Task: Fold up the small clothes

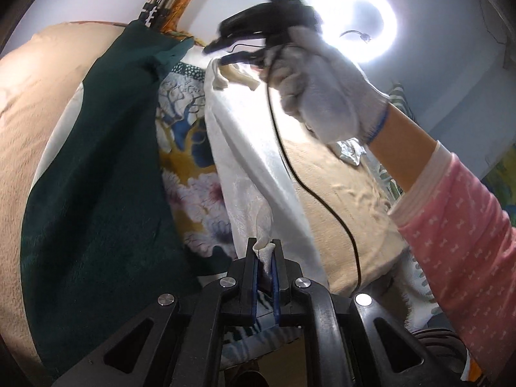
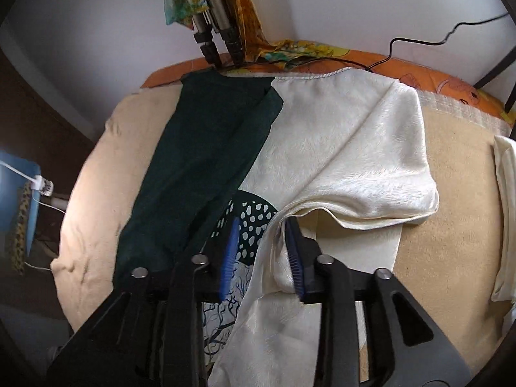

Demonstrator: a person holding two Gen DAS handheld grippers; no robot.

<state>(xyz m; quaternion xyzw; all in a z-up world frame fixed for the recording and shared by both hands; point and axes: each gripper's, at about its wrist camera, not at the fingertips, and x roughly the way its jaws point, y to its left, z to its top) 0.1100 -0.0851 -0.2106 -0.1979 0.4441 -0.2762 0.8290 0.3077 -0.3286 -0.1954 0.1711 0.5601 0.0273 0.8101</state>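
A cream satin cloth (image 2: 348,148) lies partly spread on the beige table cover (image 2: 451,200) and also shows in the left wrist view (image 1: 245,161). My left gripper (image 1: 266,251) is shut on a corner of this cloth. My right gripper (image 2: 262,245) is open, with the cloth draped against its right finger (image 2: 295,248). In the left wrist view the right gripper (image 1: 225,54) is held high by a gloved hand, with a fold of the cloth at its tips. A dark green cloth (image 2: 200,161) lies to the left. A patterned floral cloth (image 1: 190,167) lies between them.
A tripod's legs (image 2: 213,32) stand at the table's far edge, with colourful scarves (image 2: 290,48) around them. A black cable (image 2: 419,42) runs along the far edge. Another cream cloth (image 2: 506,209) lies at the right edge. A ring light (image 1: 358,22) glows overhead.
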